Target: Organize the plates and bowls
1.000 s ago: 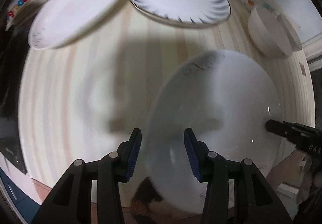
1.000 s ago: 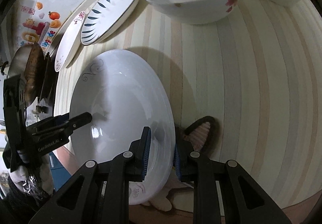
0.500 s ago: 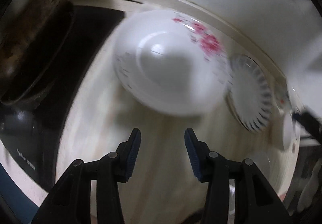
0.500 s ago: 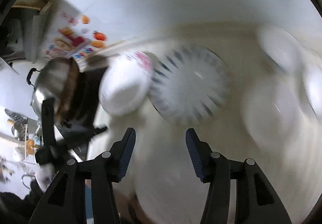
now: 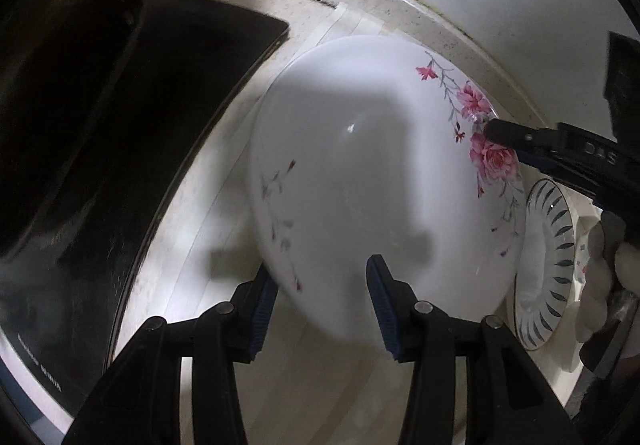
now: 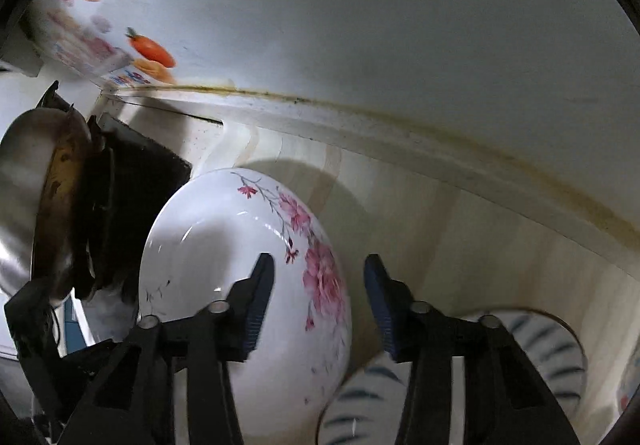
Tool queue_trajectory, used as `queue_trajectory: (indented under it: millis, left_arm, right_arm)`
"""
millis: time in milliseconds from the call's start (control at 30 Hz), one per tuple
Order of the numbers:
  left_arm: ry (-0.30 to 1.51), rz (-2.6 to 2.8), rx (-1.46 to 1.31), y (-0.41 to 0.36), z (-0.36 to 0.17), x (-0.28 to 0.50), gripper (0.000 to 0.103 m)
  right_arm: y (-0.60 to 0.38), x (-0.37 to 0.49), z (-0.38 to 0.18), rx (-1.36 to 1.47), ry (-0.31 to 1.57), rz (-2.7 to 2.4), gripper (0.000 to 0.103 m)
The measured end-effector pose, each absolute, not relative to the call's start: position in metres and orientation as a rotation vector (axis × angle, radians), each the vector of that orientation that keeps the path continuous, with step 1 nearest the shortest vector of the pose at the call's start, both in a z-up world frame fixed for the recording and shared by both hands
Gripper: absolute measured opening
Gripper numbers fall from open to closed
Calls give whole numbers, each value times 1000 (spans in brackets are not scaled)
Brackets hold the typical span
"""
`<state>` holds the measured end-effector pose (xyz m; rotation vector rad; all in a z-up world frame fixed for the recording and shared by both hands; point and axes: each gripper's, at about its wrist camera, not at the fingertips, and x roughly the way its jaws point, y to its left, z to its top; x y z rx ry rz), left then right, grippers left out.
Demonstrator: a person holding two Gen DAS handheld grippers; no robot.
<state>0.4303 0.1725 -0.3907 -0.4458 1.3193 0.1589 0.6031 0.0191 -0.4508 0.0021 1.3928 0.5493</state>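
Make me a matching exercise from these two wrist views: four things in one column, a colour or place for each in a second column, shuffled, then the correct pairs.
Column one:
1. floral plate
2. blue-leaf plate
3. stovetop
4. metal pot

Column two:
A. black, flat, left of the floral plate
B. silvery, at the far left of the right wrist view
C. white with pink flowers near its rim
D. white with dark blue strokes around its rim, right of the floral plate

Pairs: 1-C, 2-D, 3-A, 4-B
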Motion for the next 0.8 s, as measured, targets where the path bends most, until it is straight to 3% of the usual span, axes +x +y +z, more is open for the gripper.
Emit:
queue_trajectory:
  millis: [67,200,800]
  left_arm:
    - [1311,171,-427,170,-392,430,37]
    - [1297,172,-414,169,-394,428,31]
    - [1250,105,-336,159,-340,398,31]
  right_arm:
    - [19,607,-460,30,1411,552,31]
    - [12,612,-469,101,1407,537,21]
    - [-14,575,-426,136,1332,616,18]
